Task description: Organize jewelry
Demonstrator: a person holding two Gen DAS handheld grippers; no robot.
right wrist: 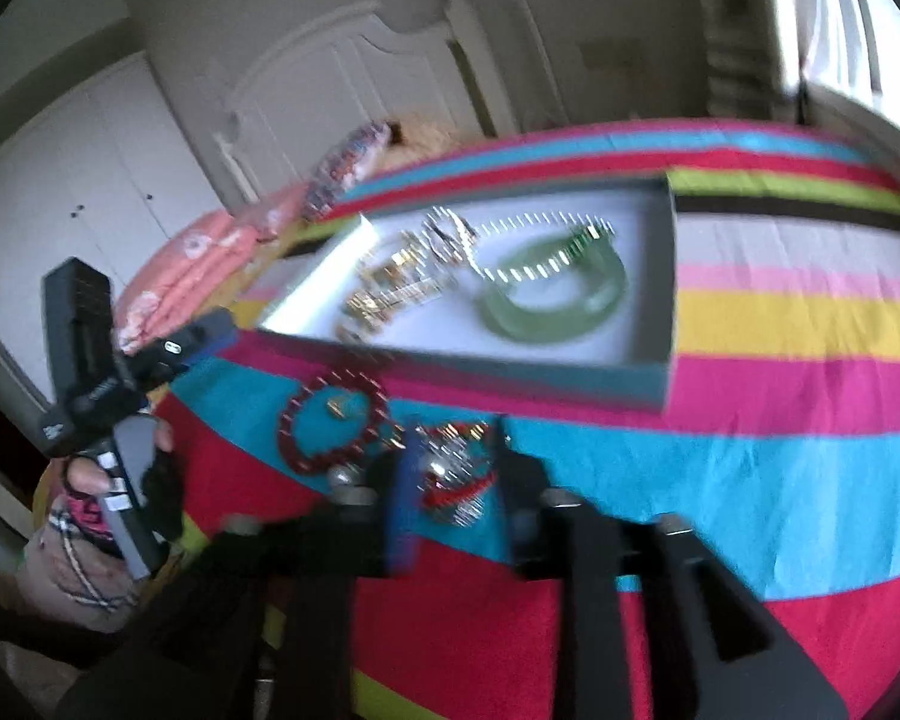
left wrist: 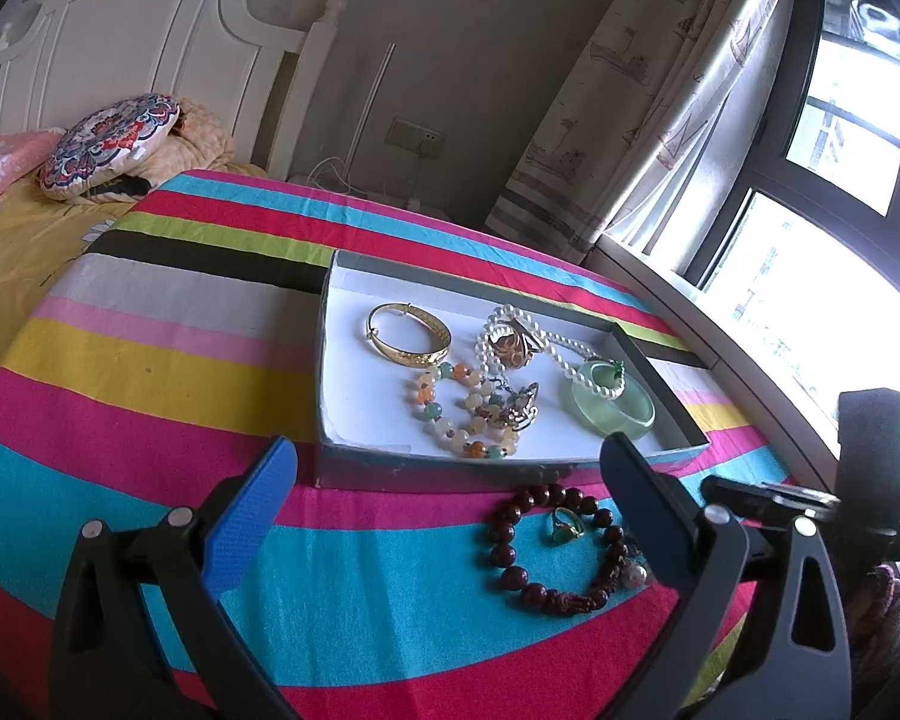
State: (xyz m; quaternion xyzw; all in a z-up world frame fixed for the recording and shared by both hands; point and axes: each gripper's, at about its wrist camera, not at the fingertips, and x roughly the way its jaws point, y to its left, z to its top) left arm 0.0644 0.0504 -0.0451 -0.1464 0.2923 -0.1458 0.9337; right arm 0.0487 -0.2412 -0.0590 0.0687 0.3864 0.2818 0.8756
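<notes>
- The left gripper point(left wrist: 444, 468), with blue-faced fingers, hangs above the striped, many-coloured cloth point(left wrist: 150, 360) with its jaws spread wide and nothing between them.
- Beyond its fingertips sits a shallow grey cardboard box with a white floor point(left wrist: 354, 396).
- Inside the box lie a gold bangle point(left wrist: 410, 335), a strand of white pearls point(left wrist: 561, 354), a pale green jade bangle point(left wrist: 615, 401), a bracelet of mixed orange, green and cream beads point(left wrist: 468, 411) and an amber-toned brooch point(left wrist: 510, 348).
- The pearl strand drapes over the jade bangle's rim.
- On the cloth just in front of the box lies a bracelet of dark red round beads point(left wrist: 546, 546), with a small gold ring set with a green stone point(left wrist: 565, 525) inside its loop.
- The right gripper point(right wrist: 456, 480) appears in a blurred view, its jaws partly apart on either side of a small red-and-silver piece of jewelry point(right wrist: 456, 474) on the cloth; whether the pads touch it cannot be told.
- That piece lies just beside the dark red bracelet, outside the box.
</notes>
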